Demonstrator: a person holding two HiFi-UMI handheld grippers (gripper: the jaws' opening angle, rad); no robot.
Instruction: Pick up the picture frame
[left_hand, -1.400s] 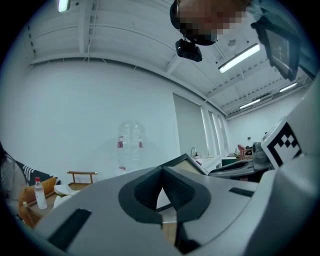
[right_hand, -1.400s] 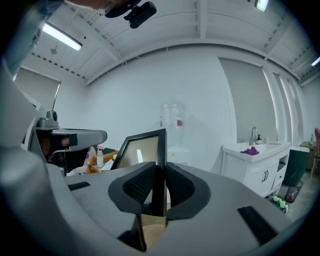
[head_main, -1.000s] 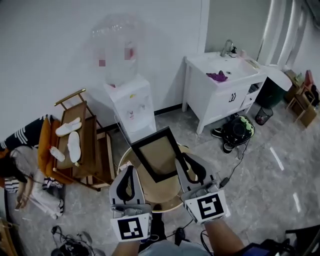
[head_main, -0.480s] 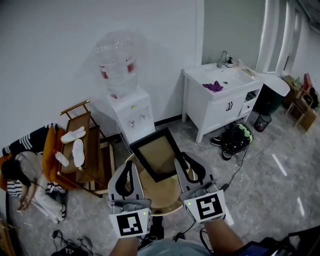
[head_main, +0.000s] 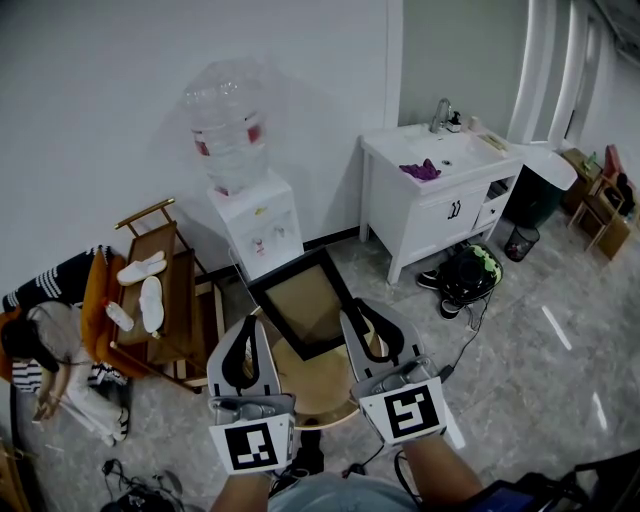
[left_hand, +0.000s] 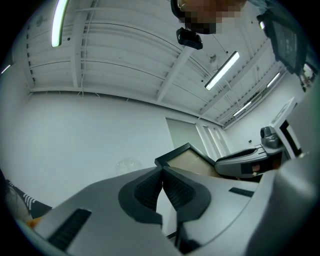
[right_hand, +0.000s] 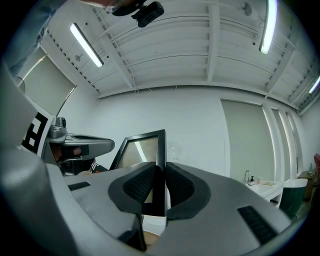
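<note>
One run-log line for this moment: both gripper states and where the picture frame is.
right gripper: shut on black rectangular picture frame edge | left gripper: shut, empty | frame: tilted, over round wooden table

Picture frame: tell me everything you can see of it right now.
The picture frame is rectangular, with a thin black border around a tan, faintly reflective panel. It is held tilted over the round wooden table. The right gripper is shut on its right edge; the left gripper, jaws together, sits beside it, not gripping it.
</note>
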